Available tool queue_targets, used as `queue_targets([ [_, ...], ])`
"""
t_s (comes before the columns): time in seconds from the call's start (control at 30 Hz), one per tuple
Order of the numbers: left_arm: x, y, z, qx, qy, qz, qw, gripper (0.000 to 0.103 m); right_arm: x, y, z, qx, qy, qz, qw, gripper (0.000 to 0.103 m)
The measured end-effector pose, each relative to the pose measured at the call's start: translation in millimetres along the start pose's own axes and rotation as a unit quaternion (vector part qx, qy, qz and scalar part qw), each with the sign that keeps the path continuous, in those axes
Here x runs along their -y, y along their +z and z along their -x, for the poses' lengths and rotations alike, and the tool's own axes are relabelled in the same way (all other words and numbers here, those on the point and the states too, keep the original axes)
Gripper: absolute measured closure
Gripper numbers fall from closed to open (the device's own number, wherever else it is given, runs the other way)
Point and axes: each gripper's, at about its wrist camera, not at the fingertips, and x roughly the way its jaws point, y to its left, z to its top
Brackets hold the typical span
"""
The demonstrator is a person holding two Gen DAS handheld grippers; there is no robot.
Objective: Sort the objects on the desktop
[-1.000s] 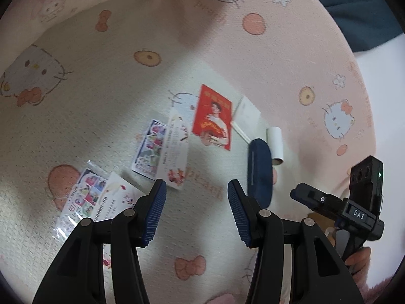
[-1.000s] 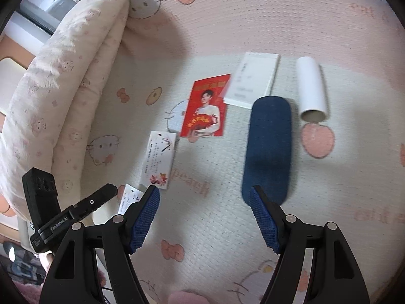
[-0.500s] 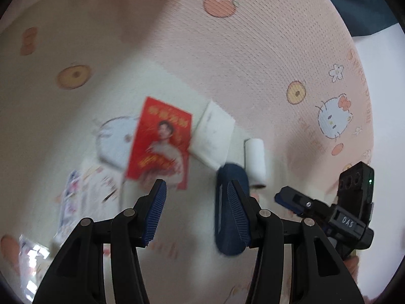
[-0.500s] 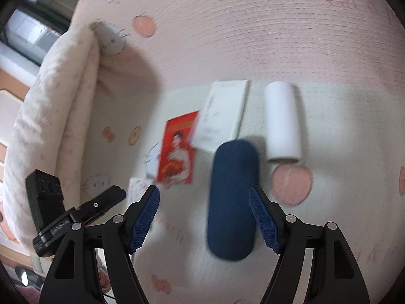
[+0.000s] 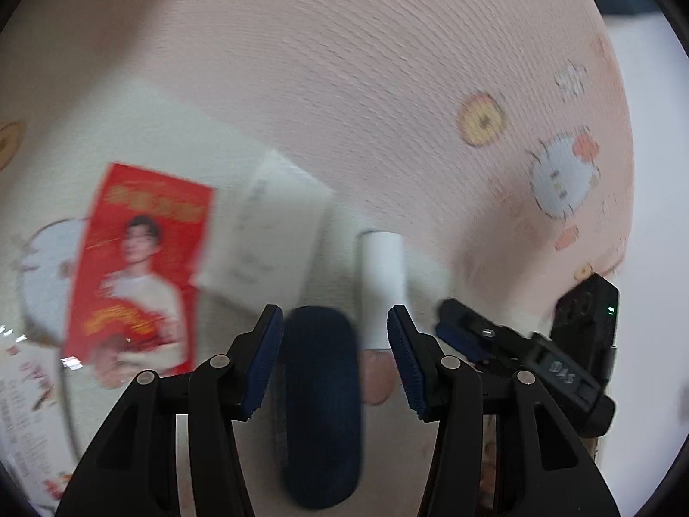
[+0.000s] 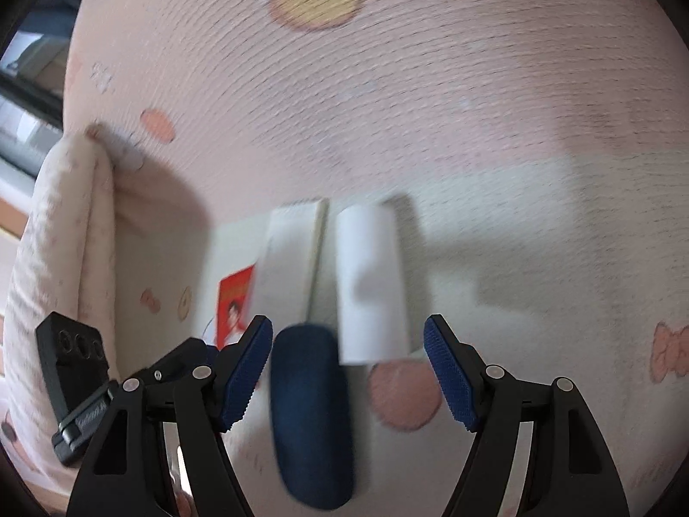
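A long dark blue case (image 5: 318, 405) lies on the pink patterned bedspread, seen lengthwise between the fingers of my open left gripper (image 5: 333, 359), which hangs above it without touching. Beside it lie a white cylinder (image 5: 381, 284), a white booklet (image 5: 267, 241) and a red card with a portrait (image 5: 138, 267). In the right wrist view my right gripper (image 6: 349, 375) is open too, over the blue case (image 6: 312, 422) and the near end of the white cylinder (image 6: 370, 284). The white booklet (image 6: 288, 258) and red card (image 6: 234, 301) lie to the left. Each view shows the other gripper at its edge.
More printed cards (image 5: 26, 409) lie at the left edge of the left wrist view. A rolled quilt (image 6: 60, 258) borders the bedspread on the left in the right wrist view. The bedspread ends against a white surface (image 5: 646, 129) on the right.
Both grippers have swept across the bedspread toward the blue case and white cylinder, which now sit large between their fingers. The printed cards have slid to the left edge. Jaw widths are unchanged.
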Motion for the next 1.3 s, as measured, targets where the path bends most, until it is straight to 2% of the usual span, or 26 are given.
queue_targets([
  [0.13, 17, -5, -23, -0.025, -0.026, 0.004, 0.9993, 0.048, 11, -3, -10, -0.004, 0.006, -0.018, 1.0, 0.039],
  [0.3, 18, -7, -46, -0.05, -0.06, 0.046, 0.9959, 0.049, 0, -10, -18, -0.003, -0.034, 0.051, 0.998, 0.04],
  [0.4, 13, -7, -58, -0.054, -0.073, 0.079, 0.9927, 0.049, 4, -7, -25, -0.013, -0.014, 0.047, 0.999, 0.043],
  [0.57, 13, 1, -74, -0.064, -0.062, 0.082, 0.9927, 0.049, 15, 3, -30, -0.009, 0.002, 0.043, 0.999, 0.044],
  [0.67, 11, 5, -80, -0.071, -0.049, 0.085, 0.9926, 0.052, 17, 4, -33, -0.009, 0.026, 0.039, 0.999, 0.053],
  [0.73, 11, 4, -81, -0.066, -0.044, 0.088, 0.993, 0.059, 17, 3, -35, -0.01, 0.042, 0.037, 0.998, 0.058],
  [0.8, 11, 3, -81, -0.063, -0.04, 0.085, 0.9936, 0.062, 15, 1, -35, -0.007, 0.052, 0.044, 0.998, 0.068],
  [0.83, 13, 2, -82, -0.062, -0.038, 0.085, 0.9938, 0.062, 12, -1, -35, -0.004, 0.052, 0.05, 0.997, 0.069],
  [1.03, 16, 1, -84, -0.066, -0.05, 0.103, 0.9912, 0.067, 8, -4, -29, -0.001, 0.036, 0.056, 0.998, 0.069],
  [1.3, 43, -21, -85, -0.086, -0.089, 0.109, 0.9863, 0.067, 11, -19, 11, 0.016, -0.017, 0.076, 0.997, 0.069],
])
